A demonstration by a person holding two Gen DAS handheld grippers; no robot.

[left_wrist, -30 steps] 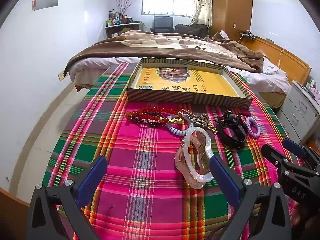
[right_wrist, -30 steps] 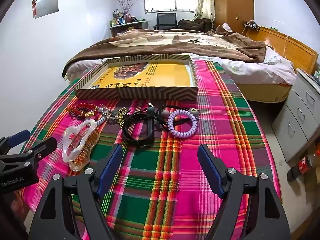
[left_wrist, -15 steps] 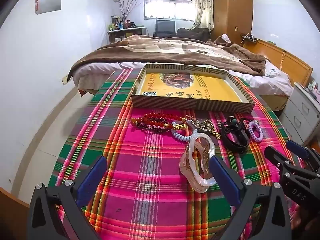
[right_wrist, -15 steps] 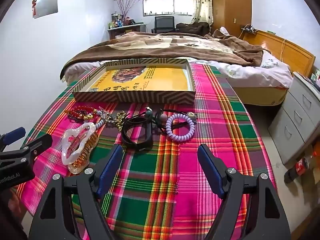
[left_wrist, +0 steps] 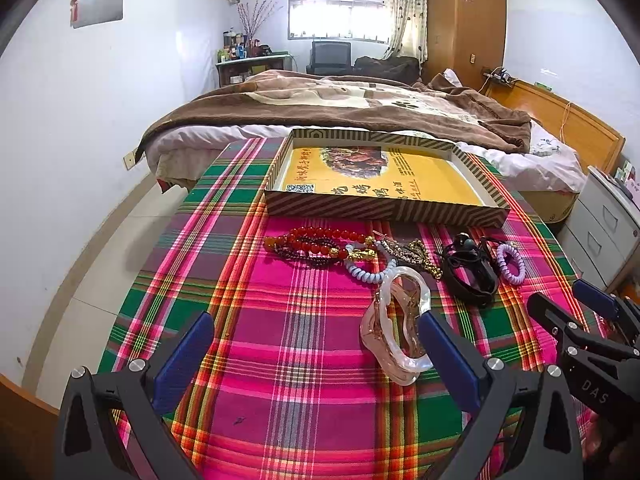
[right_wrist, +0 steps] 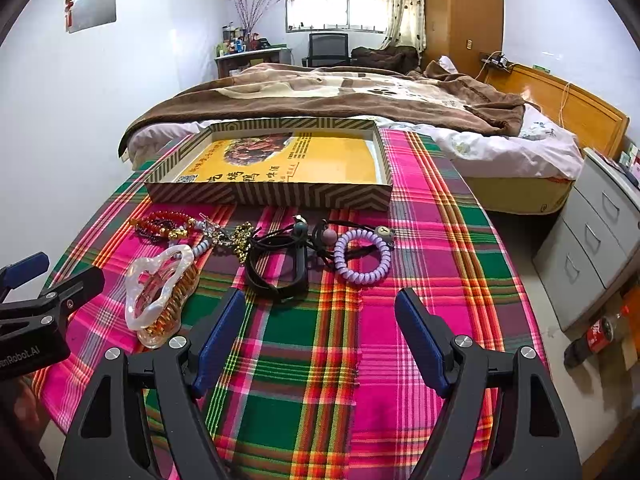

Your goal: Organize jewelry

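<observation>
Both tools sit low over the near edge of the surface [left_wrist: 280,360], which is covered in a pink, green and orange plaid cloth. Left tool [left_wrist: 316,344]: blue-padded fingers spread wide, gripping nothing; its right finger [left_wrist: 444,356] overlaps the near end of the pearly clear hair claw [left_wrist: 396,328] in the left wrist view, contact not confirmable. Right tool [right_wrist: 320,328]: fingers also spread wide, nothing between them, only plaid cloth under the gap. Each tool shows at the edge of the other's view. Next out, the jewelry lies in a loose row across the surface, none of it in the box. From the left: red bead bracelet [left_wrist: 320,240] tangled with a dark bead strand and a gold charm, pale blue coil band [left_wrist: 368,272] just beside the far end of the hair claw, gold chain piece [left_wrist: 416,252], black strap loop [right_wrist: 280,268] with black hair ties and small bead charms, then purple coil hair tie [right_wrist: 364,260] at the right end, with a small bear charm touching it. Behind the row, near but apart, a shallow striped cardboard box [right_wrist: 280,196] with a yellow printed sheet on its floor holds no jewelry. Past the surface: bed with brown blanket [left_wrist: 360,104], wooden wardrobe [left_wrist: 464,20], window. On the floor at right, grey drawer unit [right_wrist: 592,240] and a cola bottle [right_wrist: 592,336] lying on its side.
</observation>
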